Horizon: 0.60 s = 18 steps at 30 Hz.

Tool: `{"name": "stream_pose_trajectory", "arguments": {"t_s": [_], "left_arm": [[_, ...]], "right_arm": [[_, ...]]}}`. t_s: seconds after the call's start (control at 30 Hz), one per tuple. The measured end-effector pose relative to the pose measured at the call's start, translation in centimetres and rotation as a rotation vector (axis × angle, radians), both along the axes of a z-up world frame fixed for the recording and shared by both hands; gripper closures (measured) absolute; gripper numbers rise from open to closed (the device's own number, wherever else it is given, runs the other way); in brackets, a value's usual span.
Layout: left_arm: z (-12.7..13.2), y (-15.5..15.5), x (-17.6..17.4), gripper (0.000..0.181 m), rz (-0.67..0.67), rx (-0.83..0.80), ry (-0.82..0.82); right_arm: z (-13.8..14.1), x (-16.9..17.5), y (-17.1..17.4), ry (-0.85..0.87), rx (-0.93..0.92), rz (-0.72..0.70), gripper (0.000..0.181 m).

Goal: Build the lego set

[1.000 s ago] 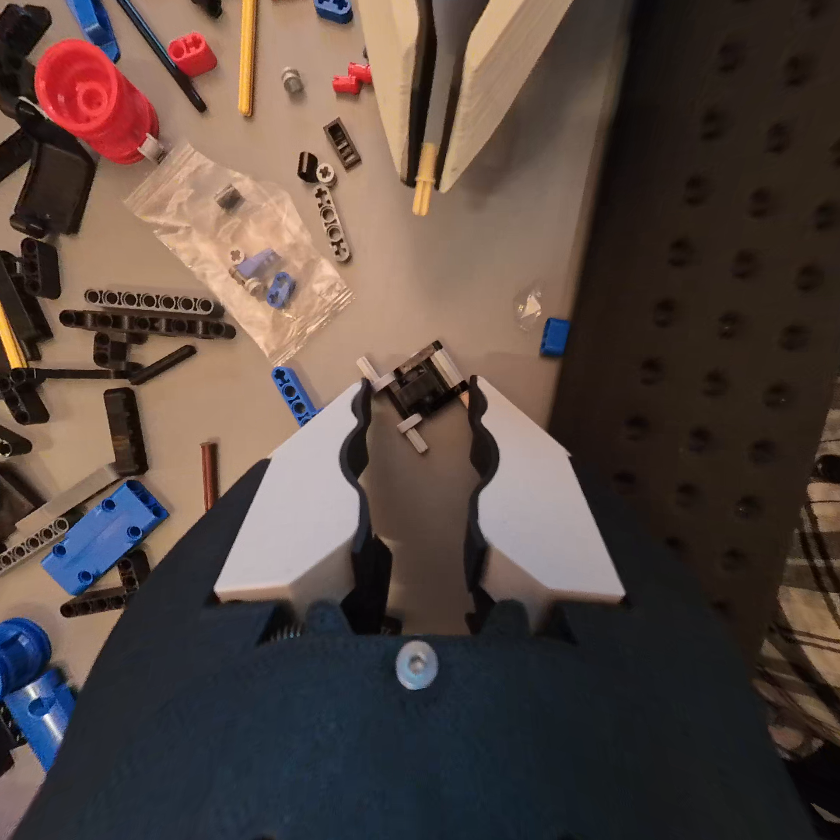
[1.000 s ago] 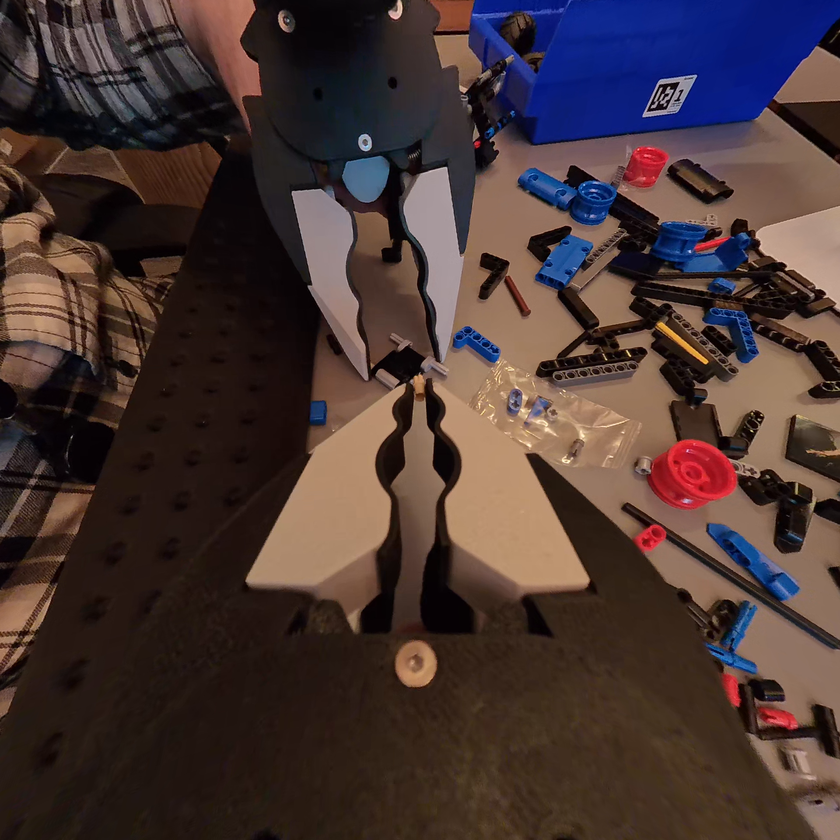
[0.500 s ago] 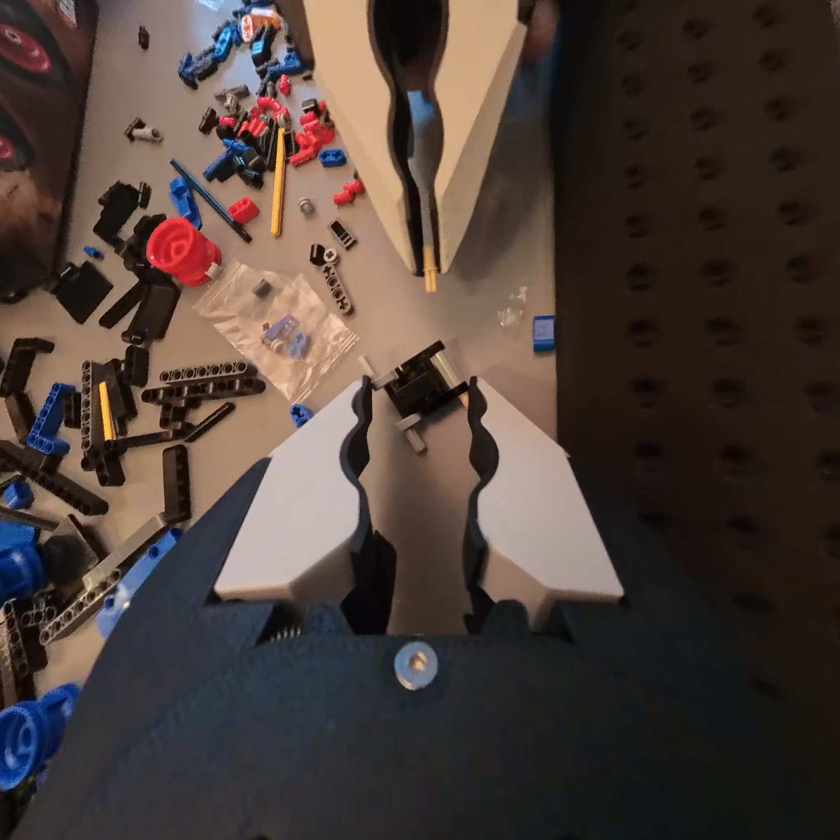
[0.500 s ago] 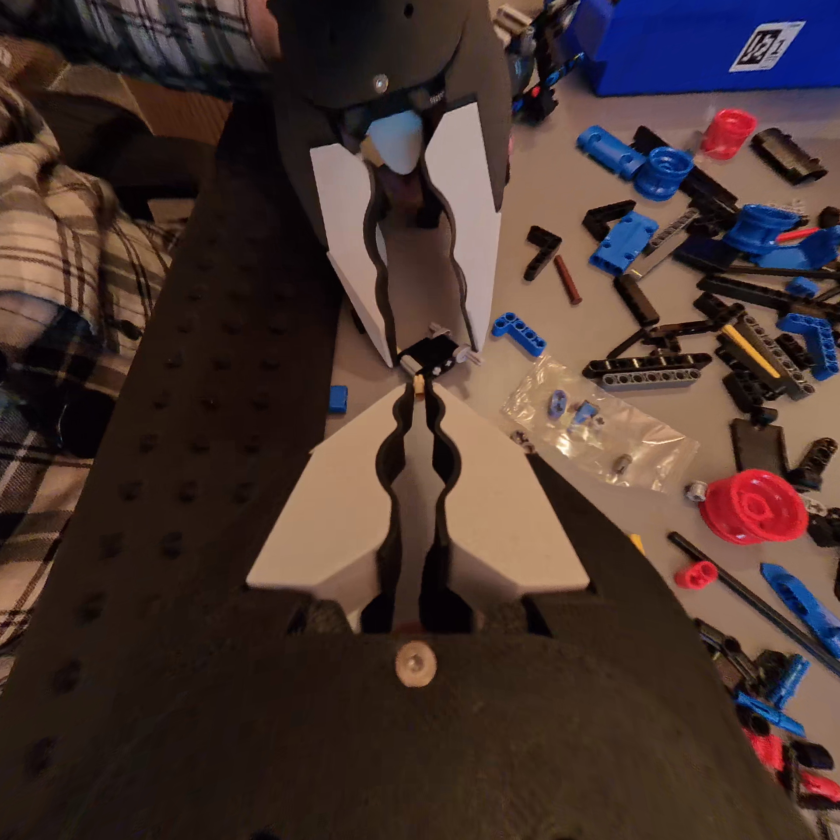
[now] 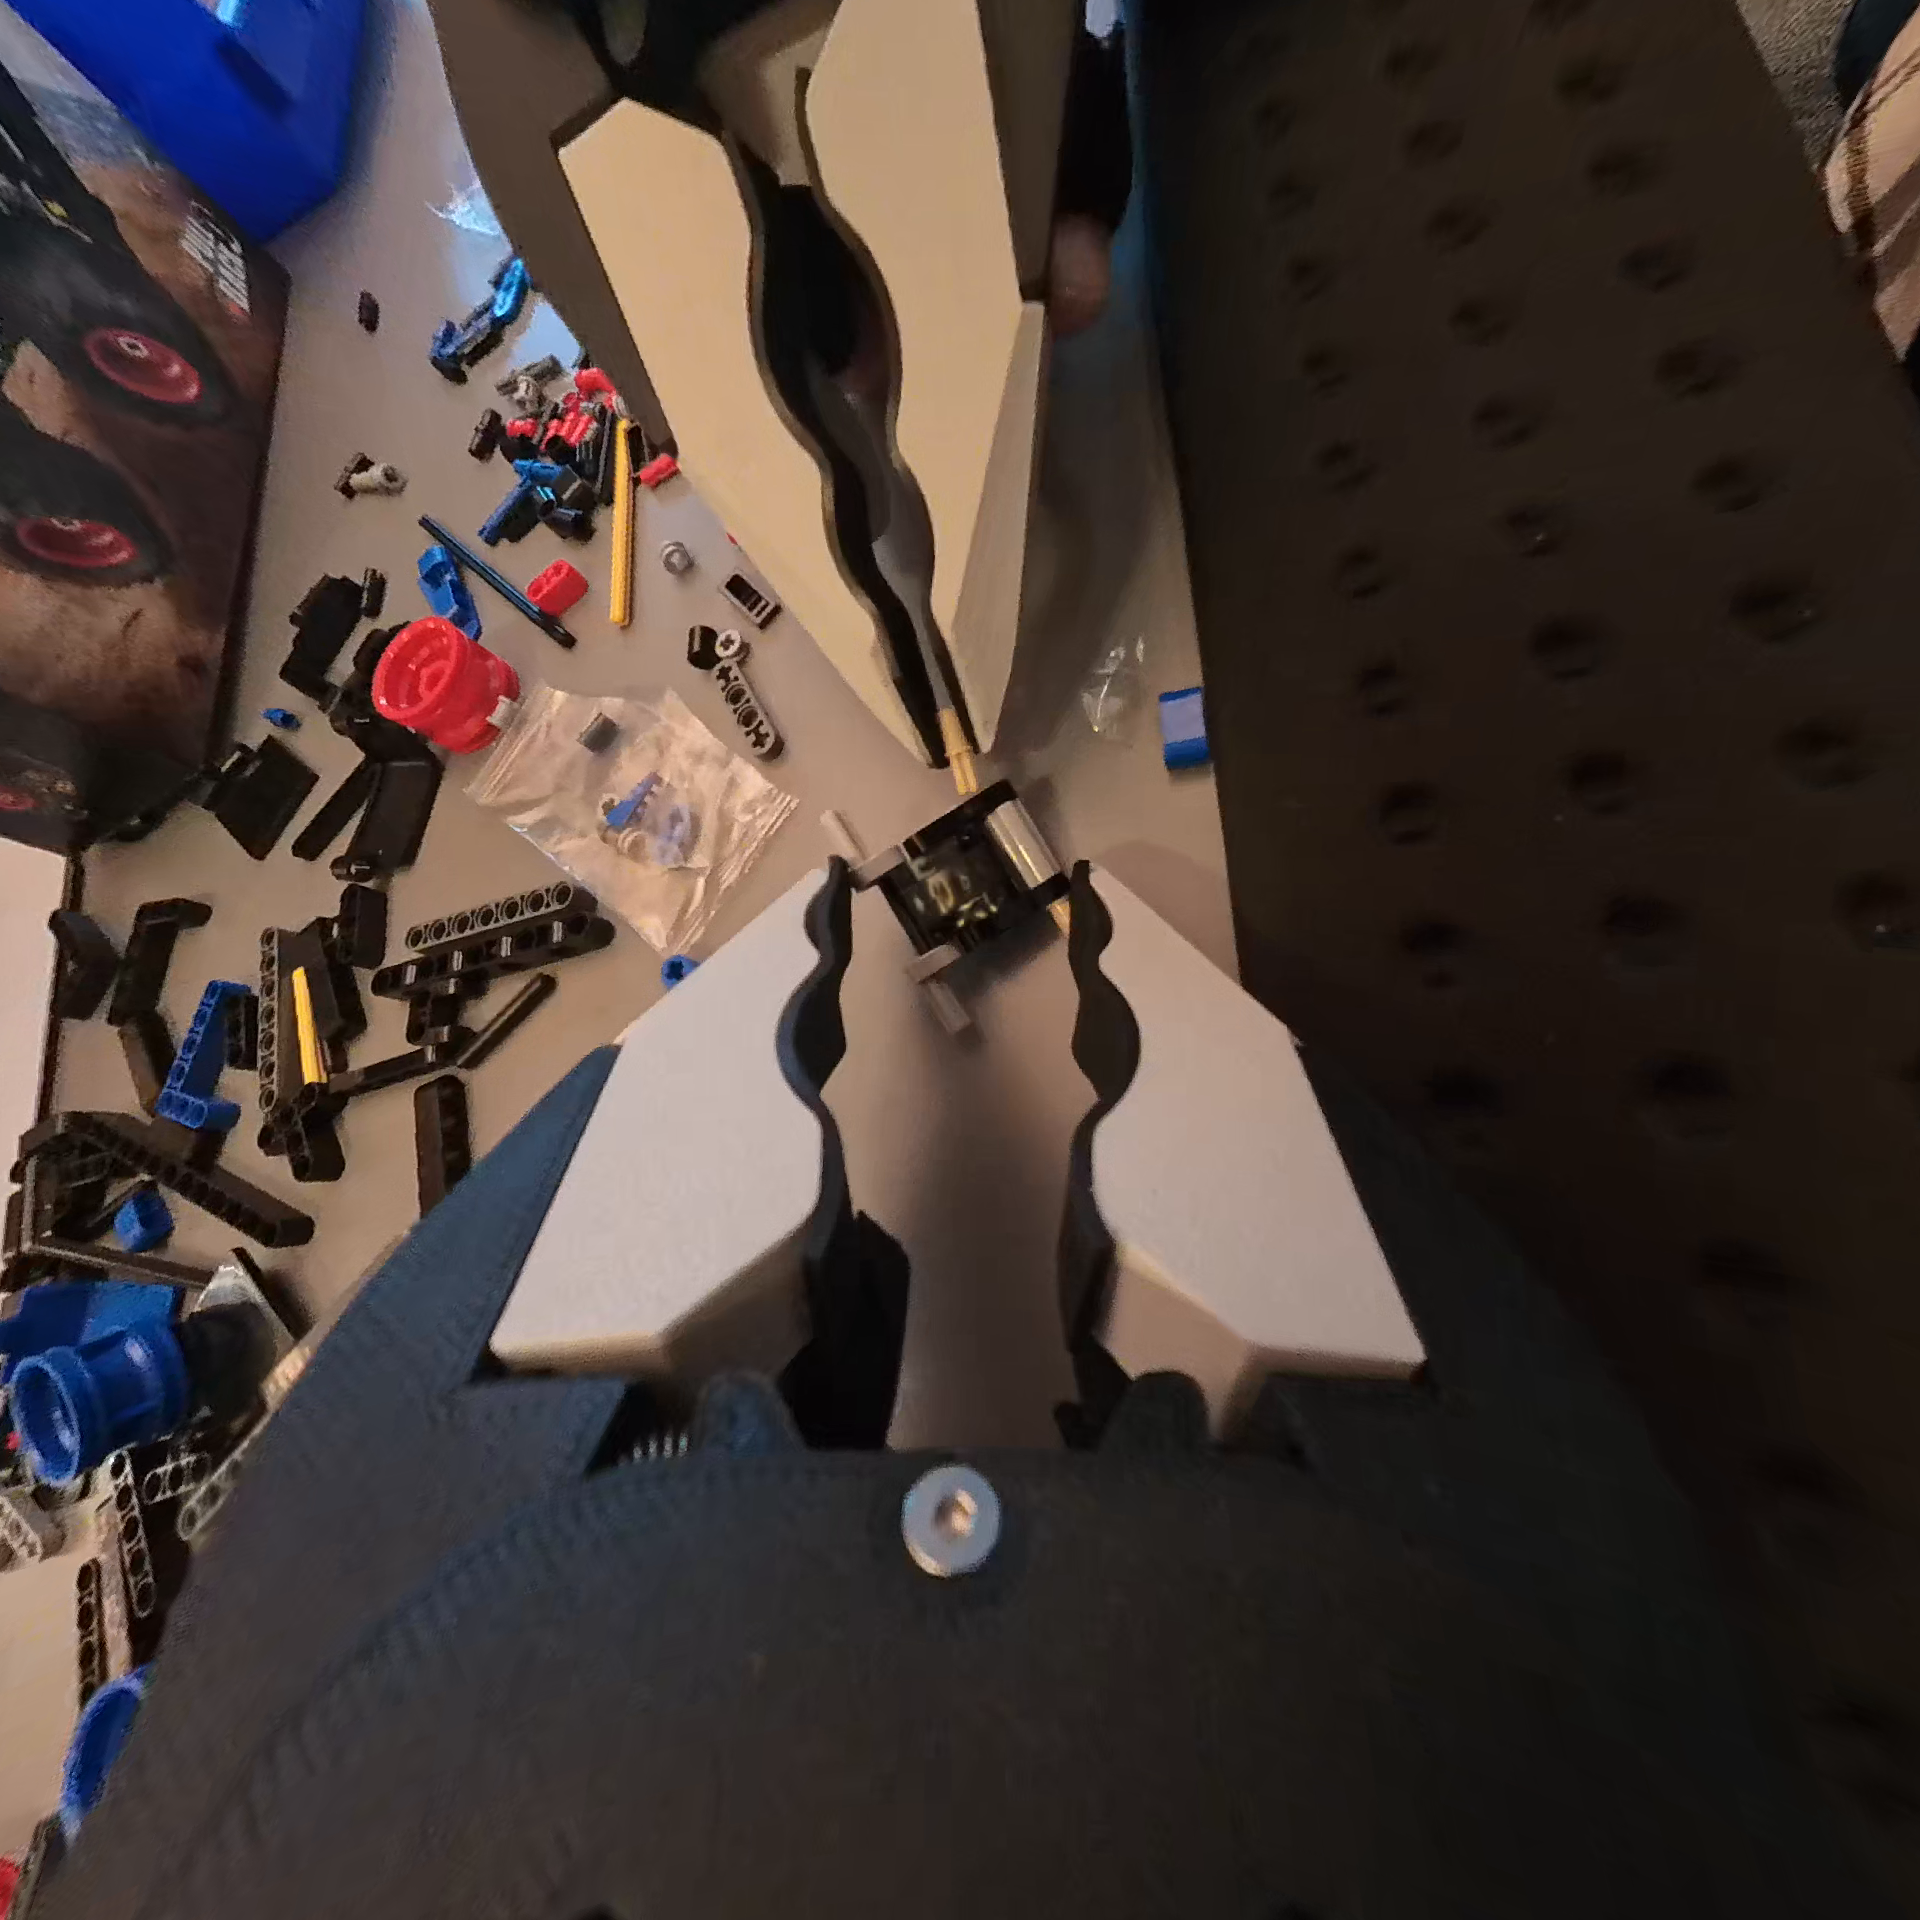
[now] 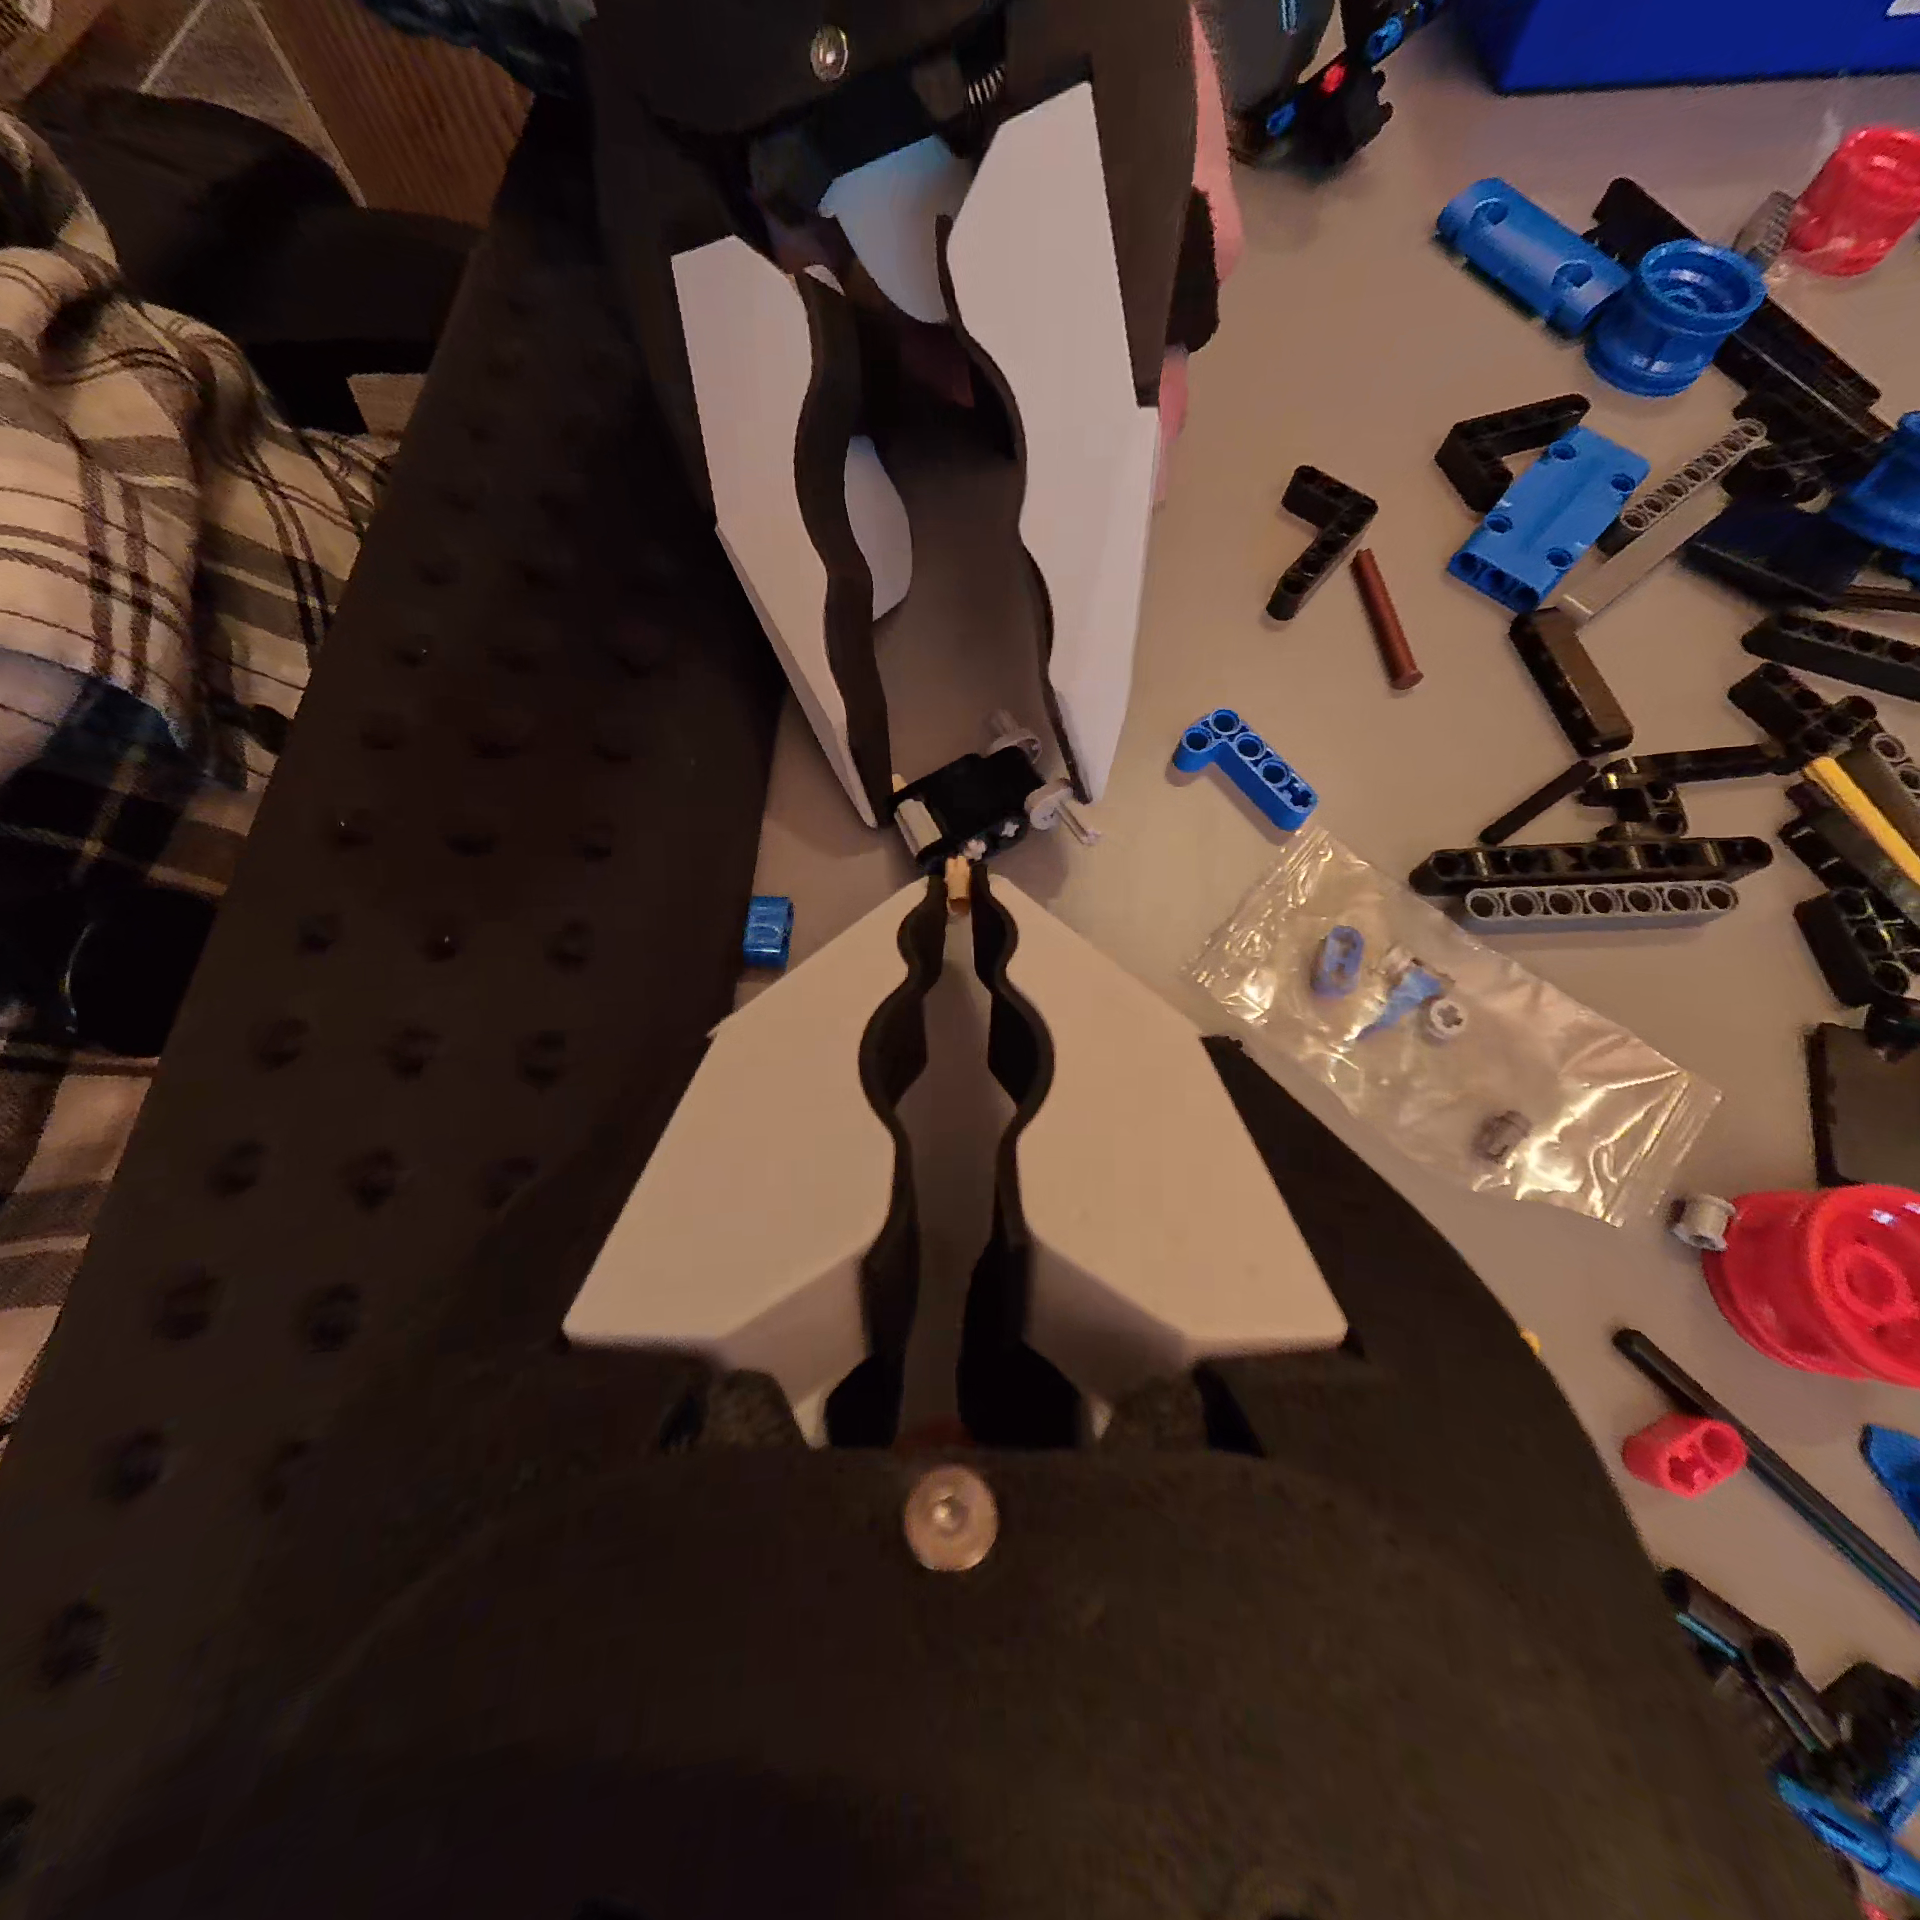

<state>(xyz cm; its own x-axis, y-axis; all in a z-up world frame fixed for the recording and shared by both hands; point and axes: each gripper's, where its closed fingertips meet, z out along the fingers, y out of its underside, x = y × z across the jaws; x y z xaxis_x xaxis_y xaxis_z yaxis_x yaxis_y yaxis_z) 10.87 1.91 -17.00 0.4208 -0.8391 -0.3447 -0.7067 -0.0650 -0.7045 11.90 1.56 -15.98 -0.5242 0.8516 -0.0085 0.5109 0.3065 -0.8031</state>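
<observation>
Two grippers: left gripper point(image 5: 951, 894) clamps black assembly point(image 5: 951, 883); right gripper point(image 6: 956, 894) (closed) pinches tan pin point(image 6: 957, 891).

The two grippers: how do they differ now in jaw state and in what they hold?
The left gripper has its jaws spread and brackets the small black assembly; whether its tips press it I cannot tell. The right gripper has its jaws nearly closed on a thin tan pin. The left points away from the person, the right back toward them. Both have white fingers with wavy black pads, and their tips meet at the assembly.
</observation>
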Motion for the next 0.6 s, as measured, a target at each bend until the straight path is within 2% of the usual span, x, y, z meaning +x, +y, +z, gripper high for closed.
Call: {"name": "stream_pose_trajectory", "arguments": {"t_s": [0.6], "left_arm": [[0.1,-0.6,0.3,0.140,-0.064,0.080,0.017]], "right_arm": [[0.1,0.1,-1.6,0.045,0.046,0.082,0.178]]}}
